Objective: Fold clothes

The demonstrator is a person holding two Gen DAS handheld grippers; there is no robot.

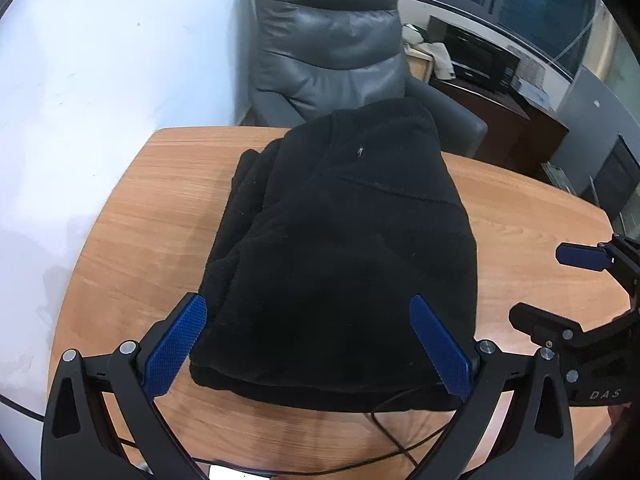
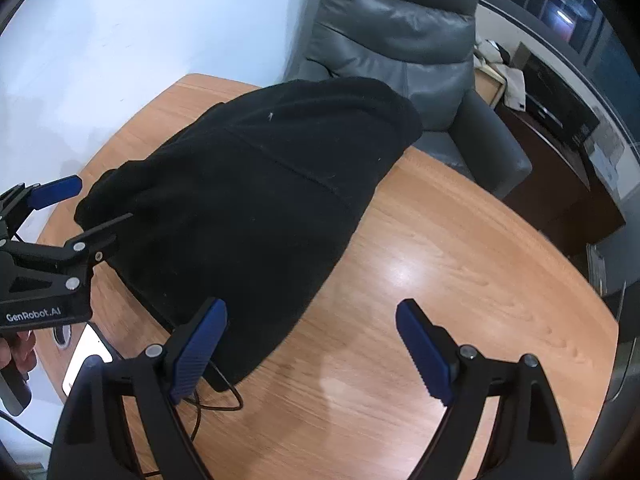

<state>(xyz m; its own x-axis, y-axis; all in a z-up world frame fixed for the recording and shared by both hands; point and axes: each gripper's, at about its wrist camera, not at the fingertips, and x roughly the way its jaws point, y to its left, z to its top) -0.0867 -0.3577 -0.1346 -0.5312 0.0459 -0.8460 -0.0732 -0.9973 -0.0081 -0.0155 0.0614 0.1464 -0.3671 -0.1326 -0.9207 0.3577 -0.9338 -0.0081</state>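
A black fleece garment (image 1: 344, 240) lies folded in a thick bundle on the wooden table (image 1: 140, 220); it also shows in the right wrist view (image 2: 256, 200). My left gripper (image 1: 308, 316) is open and empty, hovering over the bundle's near edge with a blue pad on each side. My right gripper (image 2: 312, 320) is open and empty, over the bare table (image 2: 460, 260) just right of the garment's near corner. The right gripper also shows at the right edge of the left wrist view (image 1: 560, 284), and the left gripper at the left edge of the right wrist view (image 2: 80, 204).
A grey leather armchair (image 1: 332, 44) stands behind the table's far edge. A white wall (image 1: 100, 60) is to the left. A thin black cable (image 1: 396, 432) lies on the table by the garment's near edge. A dark cabinet with a microwave (image 1: 480, 56) is at the back right.
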